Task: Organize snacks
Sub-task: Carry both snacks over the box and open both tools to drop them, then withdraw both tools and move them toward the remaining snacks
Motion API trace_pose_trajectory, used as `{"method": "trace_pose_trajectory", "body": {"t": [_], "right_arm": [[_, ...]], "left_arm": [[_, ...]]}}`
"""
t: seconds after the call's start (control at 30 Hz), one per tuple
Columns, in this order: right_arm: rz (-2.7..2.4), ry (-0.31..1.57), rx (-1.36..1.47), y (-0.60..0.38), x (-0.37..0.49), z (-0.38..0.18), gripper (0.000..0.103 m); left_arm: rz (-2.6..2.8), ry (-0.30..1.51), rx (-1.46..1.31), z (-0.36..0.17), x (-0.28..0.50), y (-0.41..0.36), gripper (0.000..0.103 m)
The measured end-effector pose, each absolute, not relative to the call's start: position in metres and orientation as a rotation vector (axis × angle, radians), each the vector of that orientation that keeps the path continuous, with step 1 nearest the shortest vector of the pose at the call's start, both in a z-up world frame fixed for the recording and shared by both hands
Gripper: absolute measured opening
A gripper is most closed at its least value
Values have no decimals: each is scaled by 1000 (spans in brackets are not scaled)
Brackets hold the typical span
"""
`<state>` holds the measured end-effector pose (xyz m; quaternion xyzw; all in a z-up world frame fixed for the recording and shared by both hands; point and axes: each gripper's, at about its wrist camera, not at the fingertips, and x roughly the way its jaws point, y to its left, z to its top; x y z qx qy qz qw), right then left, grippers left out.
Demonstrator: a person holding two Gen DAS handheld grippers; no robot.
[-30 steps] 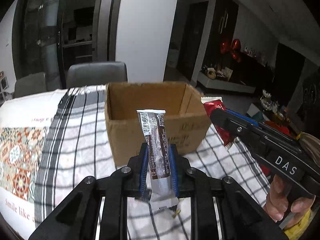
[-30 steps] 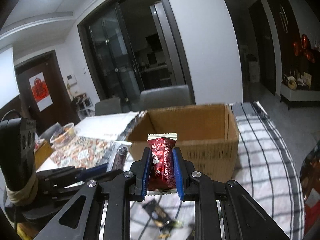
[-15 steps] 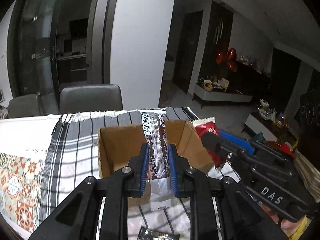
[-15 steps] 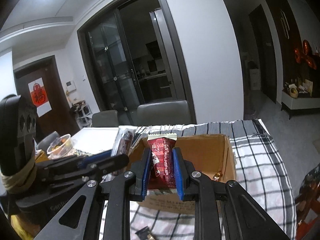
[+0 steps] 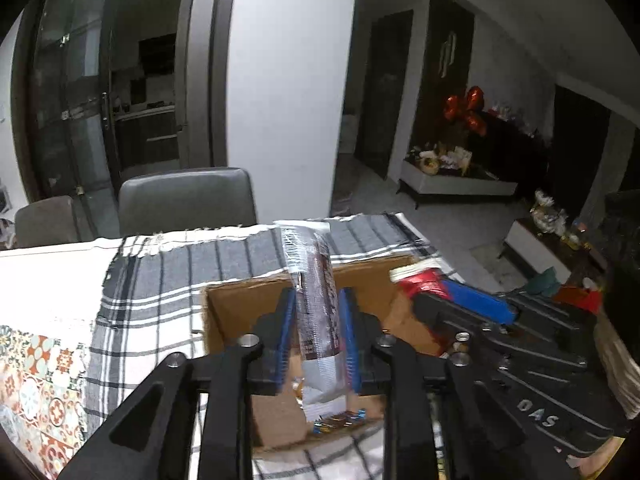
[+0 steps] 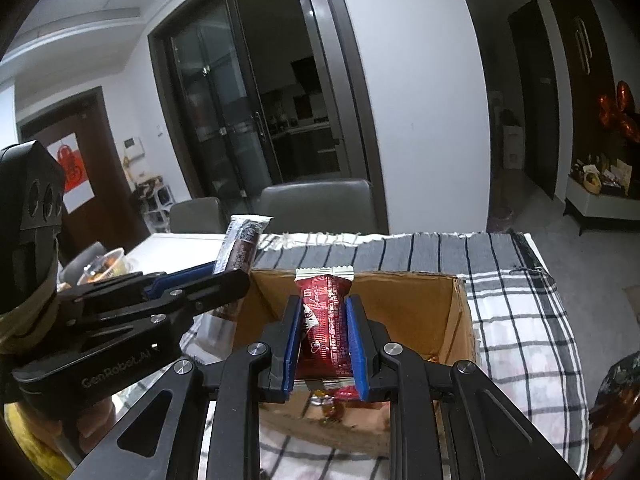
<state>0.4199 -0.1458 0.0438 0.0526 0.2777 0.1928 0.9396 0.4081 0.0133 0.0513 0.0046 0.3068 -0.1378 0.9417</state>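
Observation:
My left gripper (image 5: 317, 312) is shut on a dark brown and silver snack bar (image 5: 316, 304), held upright over the open cardboard box (image 5: 236, 300). My right gripper (image 6: 323, 322) is shut on a red snack packet (image 6: 325, 320), held upright over the same box (image 6: 456, 320). The right gripper also shows in the left wrist view (image 5: 432, 300), with the red packet (image 5: 420, 280) at the box's right side. The left gripper with its bar (image 6: 240, 248) shows in the right wrist view by the box's left side. Small wrapped snacks (image 6: 332, 404) lie inside the box.
The box stands on a black-and-white checked cloth (image 6: 520, 312) on a table. A patterned cloth (image 5: 36, 376) covers the table's left part. Grey chairs (image 5: 184, 200) stand behind the table. A bowl of snacks (image 6: 104, 268) sits at the far left.
Both grippers have risen and moved forward with their snacks, from in front of the box to above its opening. I now look down into the box.

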Motion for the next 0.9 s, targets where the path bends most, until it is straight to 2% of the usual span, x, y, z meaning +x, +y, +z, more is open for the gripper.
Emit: {"method": "trace_pose_trajectory", "body": {"t": [0.03, 0.07, 0.4, 0.9], "right_arm": [[386, 569, 109, -146, 421, 43, 41], [372, 568, 113, -148, 419, 41, 50], [349, 557, 120, -161, 368, 32, 50], [320, 543, 147, -175, 274, 19, 50]], "left_arm": [[-270, 623, 15, 52, 407, 13, 46], [-259, 617, 18, 51, 405, 14, 51], [-281, 586, 41, 45, 337, 15, 58], [-352, 557, 80, 30, 246, 1, 62]]}}
